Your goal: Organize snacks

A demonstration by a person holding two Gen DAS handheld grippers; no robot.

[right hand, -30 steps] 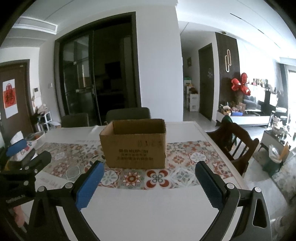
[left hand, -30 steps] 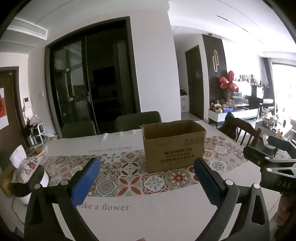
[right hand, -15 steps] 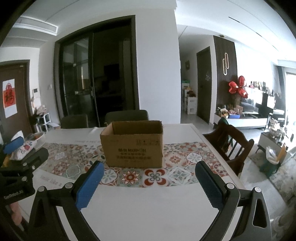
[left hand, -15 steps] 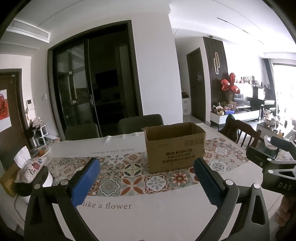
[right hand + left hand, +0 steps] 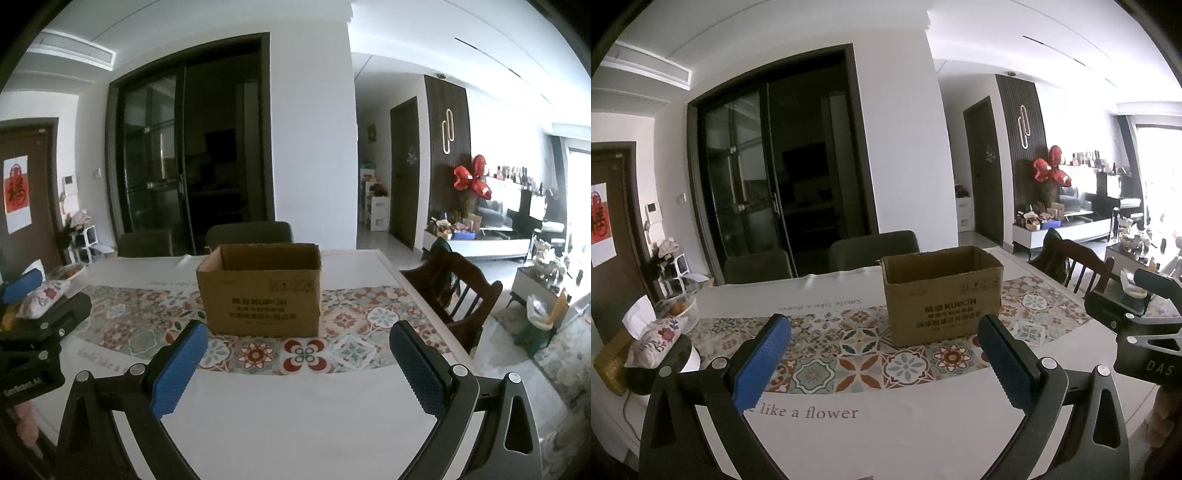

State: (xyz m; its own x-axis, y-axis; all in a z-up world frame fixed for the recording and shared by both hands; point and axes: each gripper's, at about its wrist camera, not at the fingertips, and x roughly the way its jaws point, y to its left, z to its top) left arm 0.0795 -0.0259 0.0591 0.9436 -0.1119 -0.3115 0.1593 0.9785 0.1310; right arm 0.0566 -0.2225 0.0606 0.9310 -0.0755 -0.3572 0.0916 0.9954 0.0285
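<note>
A: Where is the cardboard box (image 5: 943,295) now?

B: It stands upright on the patterned band of the tablecloth (image 5: 849,350), near the middle of the surface (image 5: 295,413), and its top is open. I cannot see what is inside.

A: And the left tongs (image 5: 882,358)?

B: They are spread wide, with nothing between the blue pads (image 5: 762,363), and they hang above the white cloth in front of the box.

A: The right tongs (image 5: 297,363)?

B: The same: wide apart and holding nothing (the box is well ahead of them). No snacks show in either view. A tissue holder (image 5: 652,338) sits at the left edge, and a wooden chair (image 5: 458,291) stands at the right side.
</note>
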